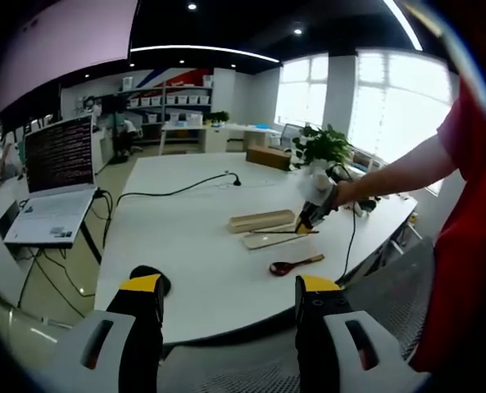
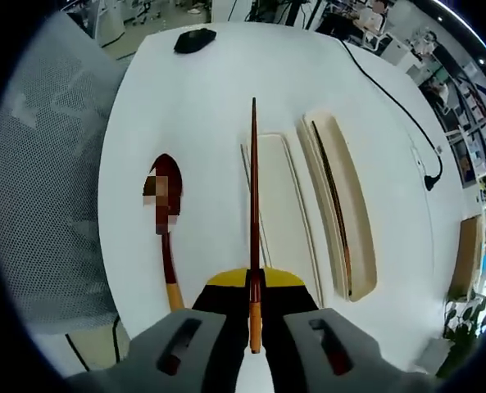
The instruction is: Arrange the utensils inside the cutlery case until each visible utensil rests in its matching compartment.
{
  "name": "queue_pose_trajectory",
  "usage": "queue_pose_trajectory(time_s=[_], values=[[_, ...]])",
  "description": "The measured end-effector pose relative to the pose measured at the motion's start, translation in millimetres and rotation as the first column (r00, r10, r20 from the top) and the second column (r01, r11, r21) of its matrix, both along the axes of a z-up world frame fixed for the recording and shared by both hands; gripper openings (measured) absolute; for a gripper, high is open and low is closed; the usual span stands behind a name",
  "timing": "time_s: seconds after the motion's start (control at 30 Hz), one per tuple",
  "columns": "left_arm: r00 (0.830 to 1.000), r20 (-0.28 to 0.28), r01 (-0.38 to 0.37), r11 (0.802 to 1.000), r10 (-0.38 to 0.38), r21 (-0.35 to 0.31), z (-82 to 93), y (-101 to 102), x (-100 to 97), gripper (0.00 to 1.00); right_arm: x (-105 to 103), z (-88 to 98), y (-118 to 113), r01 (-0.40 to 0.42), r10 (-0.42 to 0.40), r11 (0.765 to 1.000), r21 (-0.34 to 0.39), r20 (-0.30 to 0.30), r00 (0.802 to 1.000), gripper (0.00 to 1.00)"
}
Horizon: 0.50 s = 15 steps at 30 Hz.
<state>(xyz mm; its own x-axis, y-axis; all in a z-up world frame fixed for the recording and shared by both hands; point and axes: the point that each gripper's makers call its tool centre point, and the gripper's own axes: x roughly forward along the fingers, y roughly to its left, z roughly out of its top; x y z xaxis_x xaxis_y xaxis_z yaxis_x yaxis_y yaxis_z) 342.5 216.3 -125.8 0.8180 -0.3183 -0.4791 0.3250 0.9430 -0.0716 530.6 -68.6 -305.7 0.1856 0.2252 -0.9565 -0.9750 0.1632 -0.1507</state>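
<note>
Right gripper view: chopstick (image 2: 254, 213) points straight ahead along jaws.

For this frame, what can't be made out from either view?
- Spoon: a mosaic patch covers part of its bowl in the right gripper view.
- Held chopstick: its handle end runs down behind the right tool.
- Case contents: too small in the left gripper view.
- Left tool: holds nothing, its jaws apart.
</note>
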Motion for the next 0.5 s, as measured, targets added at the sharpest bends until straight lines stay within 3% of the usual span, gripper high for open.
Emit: queue_pose_trajectory(time_s=[0.5], values=[[1.0,0.005,0.013,1.0,-0.013,0.007,4.4,-1,5.9,0.67,16,18.8,-9,-0.05,0.05,0.999,-0.011,0.012,0.999,0.0]])
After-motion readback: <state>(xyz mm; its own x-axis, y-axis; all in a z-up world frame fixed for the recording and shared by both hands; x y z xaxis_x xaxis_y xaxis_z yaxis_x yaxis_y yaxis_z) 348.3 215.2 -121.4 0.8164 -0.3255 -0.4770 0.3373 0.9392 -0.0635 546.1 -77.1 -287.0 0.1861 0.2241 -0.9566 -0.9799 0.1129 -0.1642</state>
